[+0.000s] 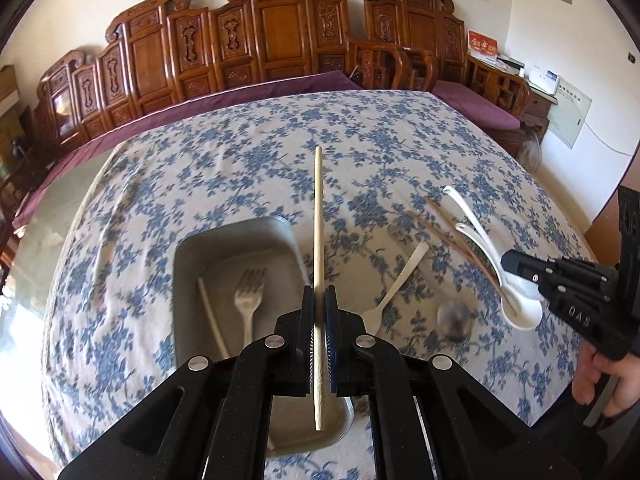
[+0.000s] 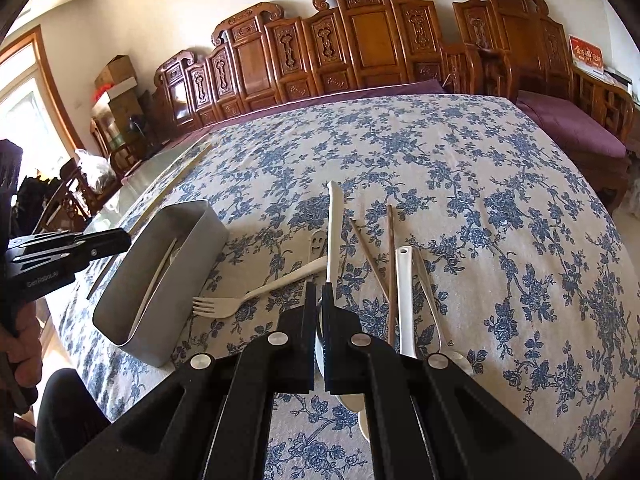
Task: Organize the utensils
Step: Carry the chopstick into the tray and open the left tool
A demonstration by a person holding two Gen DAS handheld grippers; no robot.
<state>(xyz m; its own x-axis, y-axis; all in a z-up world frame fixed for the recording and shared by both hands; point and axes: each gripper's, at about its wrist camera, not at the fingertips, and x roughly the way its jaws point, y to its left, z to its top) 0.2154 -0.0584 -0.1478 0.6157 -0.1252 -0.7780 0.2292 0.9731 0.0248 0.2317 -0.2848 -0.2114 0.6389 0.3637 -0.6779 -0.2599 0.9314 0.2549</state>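
My left gripper [image 1: 319, 300] is shut on a pale wooden chopstick [image 1: 318, 216] and holds it upright above the grey metal tray [image 1: 188, 256], which holds a metal fork [image 1: 248, 300] and another pale chopstick [image 1: 212, 320]. My right gripper [image 2: 319, 292] is shut on a white ceramic spoon [image 2: 334, 224], its handle pointing away. In the right wrist view the tray [image 2: 120, 320] stands at the left, with the left gripper [image 2: 100, 246] beside it. A cream plastic fork [image 2: 256, 292], two dark chopsticks [image 2: 390, 264], a second white spoon [image 2: 405, 300] and a metal spoon [image 2: 430, 300] lie on the cloth.
The table carries a blue floral cloth [image 2: 480, 200]. A carved wooden bench with purple cushions [image 1: 280, 40] runs along the far side. A small dark blurred object [image 1: 454, 318] stands near the white spoons [image 1: 480, 236] in the left wrist view. The person's hand [image 1: 600, 380] holds the right gripper.
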